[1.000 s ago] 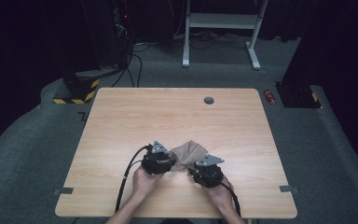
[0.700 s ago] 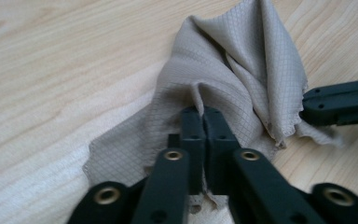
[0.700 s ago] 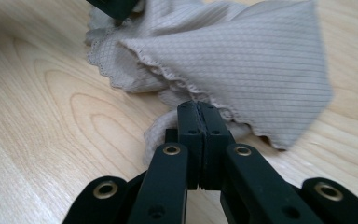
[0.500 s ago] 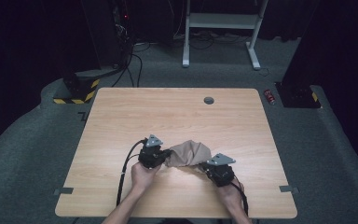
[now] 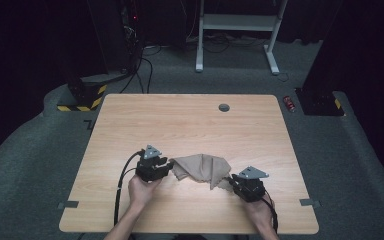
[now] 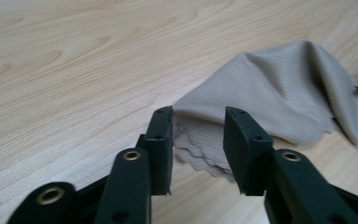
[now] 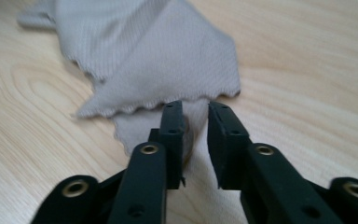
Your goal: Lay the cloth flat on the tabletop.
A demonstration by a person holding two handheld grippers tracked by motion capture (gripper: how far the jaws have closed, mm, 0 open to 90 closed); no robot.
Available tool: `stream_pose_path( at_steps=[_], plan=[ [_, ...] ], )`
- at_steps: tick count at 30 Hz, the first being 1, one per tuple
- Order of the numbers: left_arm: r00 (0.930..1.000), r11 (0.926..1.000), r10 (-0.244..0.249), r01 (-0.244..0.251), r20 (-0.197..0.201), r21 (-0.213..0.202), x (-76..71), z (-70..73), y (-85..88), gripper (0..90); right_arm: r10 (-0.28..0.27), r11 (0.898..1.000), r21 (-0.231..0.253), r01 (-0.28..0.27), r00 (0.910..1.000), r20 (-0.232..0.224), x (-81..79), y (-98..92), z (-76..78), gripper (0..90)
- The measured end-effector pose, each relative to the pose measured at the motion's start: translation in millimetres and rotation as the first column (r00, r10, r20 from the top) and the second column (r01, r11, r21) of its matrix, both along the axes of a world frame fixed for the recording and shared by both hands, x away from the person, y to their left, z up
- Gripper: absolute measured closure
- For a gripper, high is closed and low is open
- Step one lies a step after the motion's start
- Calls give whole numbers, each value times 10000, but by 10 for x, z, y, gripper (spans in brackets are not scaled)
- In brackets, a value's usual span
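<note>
A crumpled beige cloth (image 5: 202, 169) lies on the wooden table (image 5: 180, 125) near its front edge, between my two grippers. My left gripper (image 5: 167, 167) is at the cloth's left end. In the left gripper view its jaws (image 6: 198, 126) stand apart, having just been opening, with the cloth's scalloped edge (image 6: 200, 156) lying loose between them. My right gripper (image 5: 232, 181) is at the cloth's right corner. Its jaws (image 7: 196, 116) have also just been opening. A narrow gap shows between them, with the cloth (image 7: 158, 56) just past the tips and a flap underneath.
A round grommet hole (image 5: 224, 107) sits near the table's far edge. On the floor beyond stand a black-and-yellow striped base (image 5: 82, 97), a white frame's legs (image 5: 235, 22) and a small red object (image 5: 290, 103). Cables trail from both grippers toward the front edge.
The grippers have moved apart, the right one farther right, and the cloth now lies stretched wider between them. Both sets of jaws have come off the cloth.
</note>
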State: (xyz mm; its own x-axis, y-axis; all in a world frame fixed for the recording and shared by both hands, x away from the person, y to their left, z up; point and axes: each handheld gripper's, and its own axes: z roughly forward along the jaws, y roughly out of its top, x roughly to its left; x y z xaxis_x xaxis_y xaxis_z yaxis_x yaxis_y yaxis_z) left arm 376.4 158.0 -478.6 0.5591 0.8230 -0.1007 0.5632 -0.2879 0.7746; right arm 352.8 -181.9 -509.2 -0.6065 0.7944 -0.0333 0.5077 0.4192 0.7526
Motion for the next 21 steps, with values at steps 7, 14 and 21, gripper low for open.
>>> stream_pose_path(
  at_steps=[7,14,21],
  plan=[
    [9933,9888,-1128,1148,-252,958,-114,-100,-275,582,336,9993,176,-342,9988,368,66,148,100,619],
    [9883,9844,-1371,1435,-672,1019,1,-248,-519,513,642,9977,203,-640,9979,-70,189,355,47,590],
    [9924,9853,-1037,1115,-656,1293,192,-280,-605,541,577,9983,-93,-580,9978,-323,357,429,16,897]
  ],
)
